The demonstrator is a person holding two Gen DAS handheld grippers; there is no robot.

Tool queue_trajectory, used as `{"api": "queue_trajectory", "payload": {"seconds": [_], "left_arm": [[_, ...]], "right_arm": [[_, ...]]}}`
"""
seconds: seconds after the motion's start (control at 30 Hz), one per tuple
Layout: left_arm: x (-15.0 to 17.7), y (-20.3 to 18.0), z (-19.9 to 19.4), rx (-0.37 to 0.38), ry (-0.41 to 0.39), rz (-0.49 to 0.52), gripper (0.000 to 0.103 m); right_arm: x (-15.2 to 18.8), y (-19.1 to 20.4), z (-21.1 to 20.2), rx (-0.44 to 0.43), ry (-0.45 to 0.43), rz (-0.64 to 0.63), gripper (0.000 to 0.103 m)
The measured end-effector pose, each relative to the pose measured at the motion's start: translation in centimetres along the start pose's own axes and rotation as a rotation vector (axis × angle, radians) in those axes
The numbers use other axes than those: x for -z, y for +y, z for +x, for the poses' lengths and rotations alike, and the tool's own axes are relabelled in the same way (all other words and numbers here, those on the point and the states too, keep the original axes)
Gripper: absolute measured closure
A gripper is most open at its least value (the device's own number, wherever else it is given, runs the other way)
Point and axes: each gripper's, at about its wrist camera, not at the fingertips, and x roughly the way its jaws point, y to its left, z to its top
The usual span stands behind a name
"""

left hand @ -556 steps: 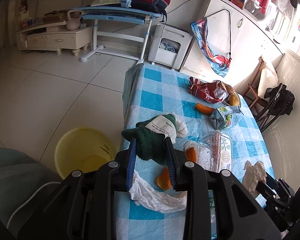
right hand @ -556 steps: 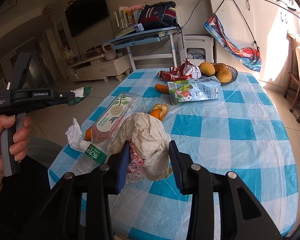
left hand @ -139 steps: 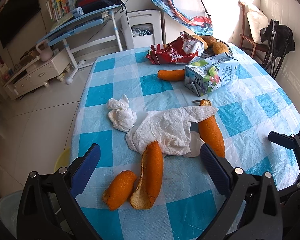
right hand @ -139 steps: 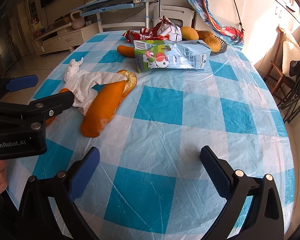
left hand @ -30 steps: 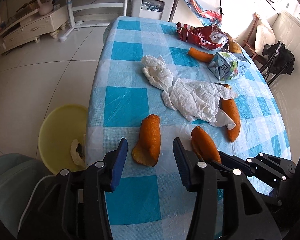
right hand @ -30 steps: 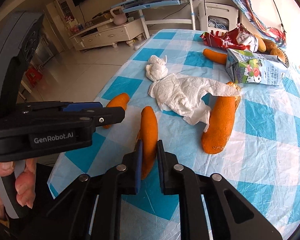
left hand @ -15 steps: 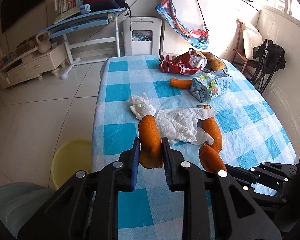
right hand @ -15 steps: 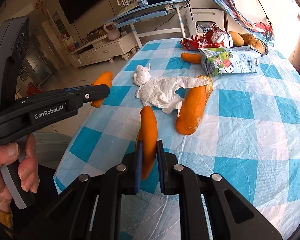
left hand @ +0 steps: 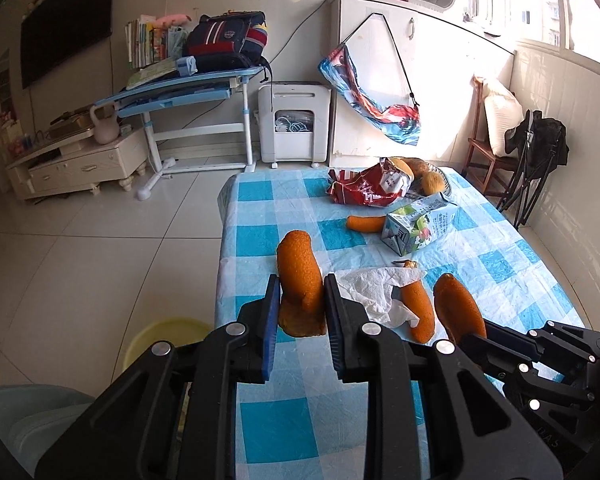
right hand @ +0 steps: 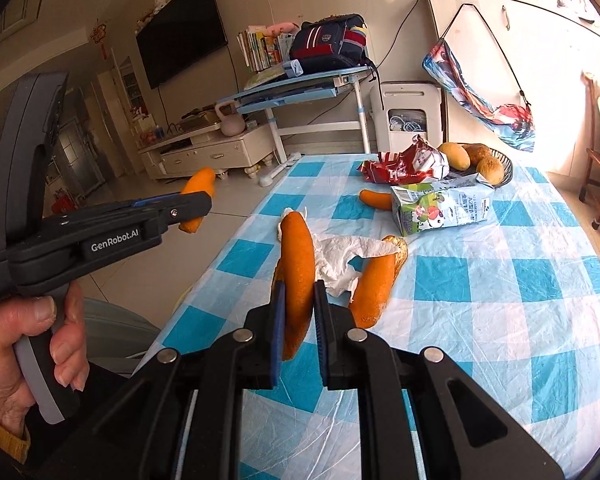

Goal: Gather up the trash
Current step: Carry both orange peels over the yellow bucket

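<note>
Left gripper (left hand: 300, 308): its jaws are clamping one orange peel piece (left hand: 300, 280), having just been closing within the past second, and are holding it clear of the desk (left hand: 256, 236). In the right wrist view this same peel piece is showing at nine o'clock, out over the floor beyond the desk edge, with a person's hand (right hand: 28, 364) gripping the tool handle.

Right gripper (right hand: 299, 312): its jaws are standing nearly together, pinching a second peel piece (right hand: 298, 276) edge-on. Whether its lower tip is touching the cloth cannot be told.

On the desk, a third peel piece (right hand: 374, 284) is lying at about one o'clock of the right gripper, with a crumpled white tissue (right hand: 340, 256) draped partly over its far end. Farther back, toward twelve o'clock, a milk carton (right hand: 440, 208) is lying on its side, a carrot-like orange item (right hand: 374, 198) just beside it, and a red snack bag (right hand: 400, 168) near a fruit basket (right hand: 504, 168).

A yellow bin (left hand: 164, 336) is sitting on the floor at eight o'clock of the left gripper, beside the desk edge.
</note>
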Motion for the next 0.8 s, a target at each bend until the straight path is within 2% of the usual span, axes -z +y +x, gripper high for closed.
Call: {"api": "queue_trajectory", "payload": {"seconds": [0.17, 0.33, 0.5, 0.8], "left_arm": [[-0.5, 2.0, -1.1, -0.057, -0.03, -0.017, 0.081], [-1.1, 5.9, -2.8, -0.167, -0.073, -0.043, 0.081], [-1.0, 10.7, -3.2, -0.22, -0.066, -0.152, 0.081], [-0.6, 14.5, -2.5, -0.286, -0.038, -0.203, 0.081]], "right_arm": [[-0.8, 0.7, -0.2, 0.013, -0.031, -0.026, 0.088], [-2.1, 2.7, 1.1, -0.021, -0.042, -0.076, 0.088], [-3.5, 5.7, 3.1, -0.086, -0.048, -0.117, 0.088], [-5.0, 10.1, 7.2, -0.178, -0.019, -0.197, 0.087]]}}
